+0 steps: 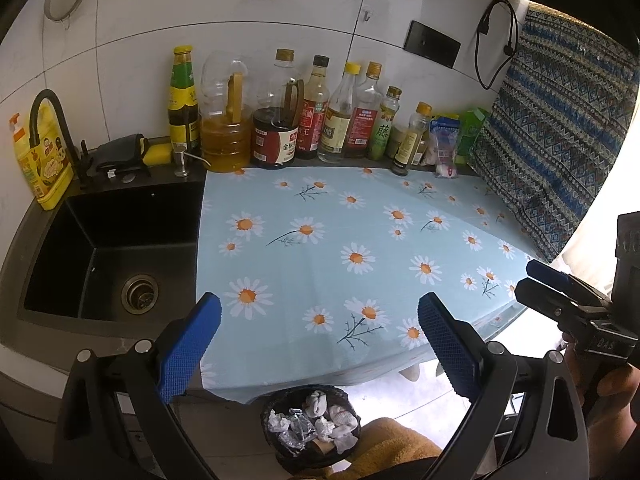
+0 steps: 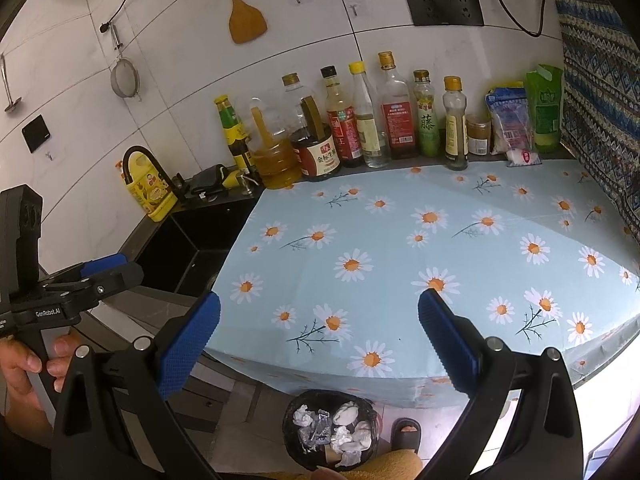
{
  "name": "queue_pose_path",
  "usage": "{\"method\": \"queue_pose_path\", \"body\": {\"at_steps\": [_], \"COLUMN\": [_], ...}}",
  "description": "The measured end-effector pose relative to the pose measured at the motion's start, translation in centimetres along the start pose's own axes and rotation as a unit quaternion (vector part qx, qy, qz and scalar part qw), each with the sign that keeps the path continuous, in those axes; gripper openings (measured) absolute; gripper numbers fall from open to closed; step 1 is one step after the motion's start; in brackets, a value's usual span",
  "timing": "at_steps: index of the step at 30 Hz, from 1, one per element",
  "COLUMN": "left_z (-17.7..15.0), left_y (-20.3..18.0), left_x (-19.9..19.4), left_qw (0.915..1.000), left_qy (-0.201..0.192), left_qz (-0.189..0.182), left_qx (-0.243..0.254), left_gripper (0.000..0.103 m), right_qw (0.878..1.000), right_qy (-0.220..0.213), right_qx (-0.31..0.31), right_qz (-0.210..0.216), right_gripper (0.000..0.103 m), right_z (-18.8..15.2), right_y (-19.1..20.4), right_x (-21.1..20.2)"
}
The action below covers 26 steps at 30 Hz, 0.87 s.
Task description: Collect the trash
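Trash (image 1: 316, 420): crumpled white paper wads and some clear, shiny plastic scraps, lying loose in the bin (image 1: 276, 408) and filling it near to the rim. The bin is small, round and lined in black; it stands on the floor just below the front edge of the counter, next to your sandalled foot (image 2: 405, 429). A brownish tube end seems to sit among the wads, though the view there is too small and warped to be sure.

Progress: by the look of things, your collecting is all but done. The daisy-print cloth (image 1: 340, 240) over the counter shows no scraps anywhere on it. The one doubtful item is a small white packet (image 2: 524, 157) at the back right, lying beside the pouches; you must judge whether it counts as trash.

Left gripper (image 1: 320, 344): fingers spread wide, holding nothing, held above the front edge of the counter and over the bin.

Right gripper (image 2: 320, 344): likewise spread wide and empty, in much the same place, just to the right of the other.

Surroundings: a row of sauce and oil bottles (image 1: 320, 120) along the tiled wall; a black sink (image 1: 112, 248) to the left with a yellow dish soap bottle (image 1: 40, 160) at its corner; a patterned curtain (image 1: 560, 120) at the right.
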<state>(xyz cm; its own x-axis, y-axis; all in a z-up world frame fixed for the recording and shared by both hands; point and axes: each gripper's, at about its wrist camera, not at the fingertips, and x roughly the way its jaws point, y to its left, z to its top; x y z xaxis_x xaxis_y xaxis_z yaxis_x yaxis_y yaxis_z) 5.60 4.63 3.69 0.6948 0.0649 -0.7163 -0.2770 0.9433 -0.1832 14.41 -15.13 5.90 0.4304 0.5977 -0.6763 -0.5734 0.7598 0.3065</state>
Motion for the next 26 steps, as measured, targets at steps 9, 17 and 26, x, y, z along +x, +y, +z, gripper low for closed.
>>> {"method": "queue_pose_path", "body": {"at_steps": [9,17,26], "left_z": [-0.19,-0.29,-0.62], "left_y": [0.07,0.01,-0.31], "left_x": [0.35,0.44,0.60], "left_qw": [1.0000,1.0000,0.9999], "left_qy": [0.002,0.003,0.005], "left_qz": [-0.001,-0.002,0.005], "left_qx": [-0.006,-0.007,-0.008], "left_gripper": [0.096,0.096,0.096], "right_qw": [1.000,1.000,1.000], "right_qy": [-0.003,0.001,0.000], "right_qx": [0.000,0.002,0.003], "right_qz": [0.003,0.004,0.006], "right_gripper": [0.098,0.098,0.098], "right_z": [0.05,0.04,-0.04], "right_y": [-0.14,-0.18,-0.15], "right_x": [-0.01,0.20,0.21]}}
